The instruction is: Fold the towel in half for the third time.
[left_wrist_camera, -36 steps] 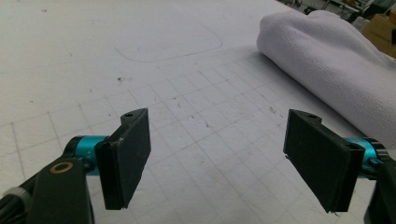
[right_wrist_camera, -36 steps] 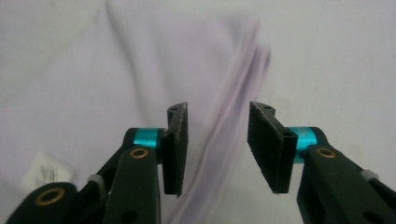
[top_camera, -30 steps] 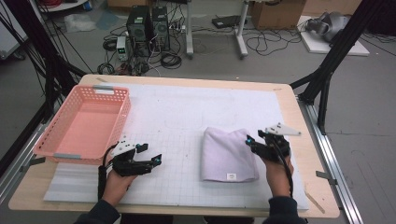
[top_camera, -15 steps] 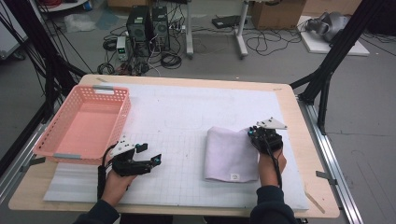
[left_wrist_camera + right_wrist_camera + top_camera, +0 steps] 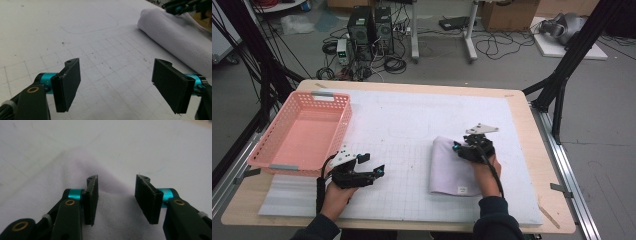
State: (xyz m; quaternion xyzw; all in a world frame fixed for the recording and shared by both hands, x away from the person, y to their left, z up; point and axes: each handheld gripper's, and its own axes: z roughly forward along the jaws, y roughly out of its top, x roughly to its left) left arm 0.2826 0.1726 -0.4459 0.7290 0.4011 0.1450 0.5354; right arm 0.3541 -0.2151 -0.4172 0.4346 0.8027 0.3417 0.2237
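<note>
A folded white towel [image 5: 449, 170] lies on the white grid mat [image 5: 402, 125], right of centre. My right gripper [image 5: 458, 148] sits low over the towel's far right part, its jaws pointing left. In the right gripper view this gripper [image 5: 116, 195] is open, with a soft ridge of towel [image 5: 117, 220] rising under the gap between the jaws. My left gripper [image 5: 373, 165] rests on the mat near the front left, pointing right toward the towel. Its jaws stand wide open in the left gripper view [image 5: 117, 85], with bare mat between them and the towel [image 5: 175, 37] farther off.
A pink plastic basket [image 5: 339, 125] stands empty at the table's left side, just beyond my left hand. The mat covers most of the wooden table [image 5: 542, 165]. Black frame legs, cables and computer boxes lie on the floor behind.
My right gripper has moved left from the towel's right edge onto its far part, and the towel looks narrower. The left gripper has stayed still.
</note>
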